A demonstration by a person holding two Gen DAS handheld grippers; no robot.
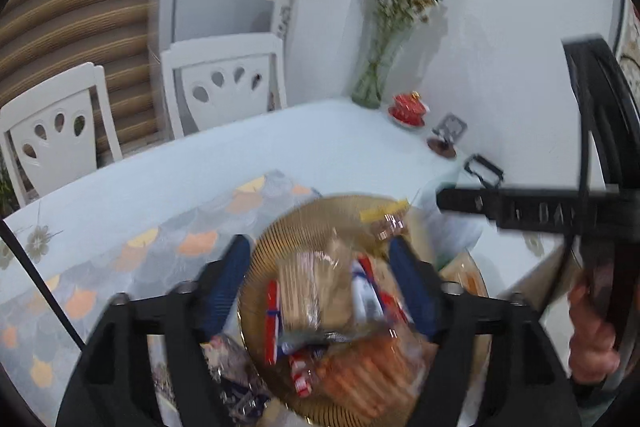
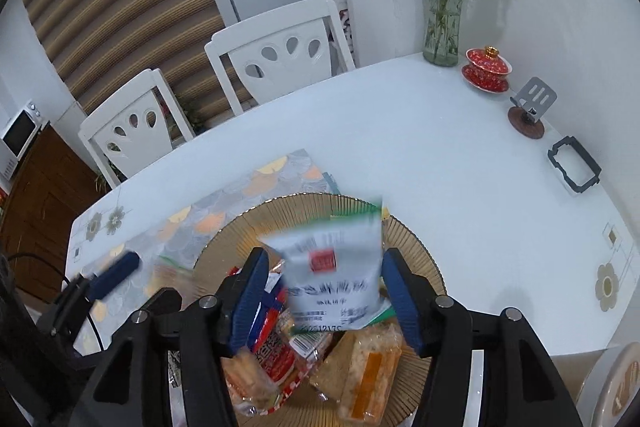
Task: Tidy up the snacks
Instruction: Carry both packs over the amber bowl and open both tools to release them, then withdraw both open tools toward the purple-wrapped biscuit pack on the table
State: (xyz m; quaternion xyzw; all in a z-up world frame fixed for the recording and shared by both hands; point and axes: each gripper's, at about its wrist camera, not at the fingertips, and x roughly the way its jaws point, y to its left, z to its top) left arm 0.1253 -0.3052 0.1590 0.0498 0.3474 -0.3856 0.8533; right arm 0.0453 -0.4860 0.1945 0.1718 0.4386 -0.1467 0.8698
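A gold ribbed plate (image 2: 408,239) on the white table holds several wrapped snacks. My right gripper (image 2: 324,291) is open above the plate. A white snack packet (image 2: 332,275), blurred, lies between its blue fingers (image 2: 250,295), apart from both pads. Below it lie a red-wrapped packet (image 2: 276,351) and an orange-labelled biscuit pack (image 2: 368,375). In the left wrist view my left gripper (image 1: 320,287) is open over the same plate (image 1: 280,239), above a clear cracker pack (image 1: 304,291) and an orange biscuit pack (image 1: 360,371). The left gripper's finger also shows in the right wrist view (image 2: 114,275).
A scale-patterned placemat (image 2: 256,187) lies under the plate. A glass vase of flowers (image 2: 442,23), a red lidded teacup (image 2: 486,67), a phone stand (image 2: 532,107) and a black frame (image 2: 574,165) stand along the wall. Two white chairs (image 2: 280,51) stand at the far edge.
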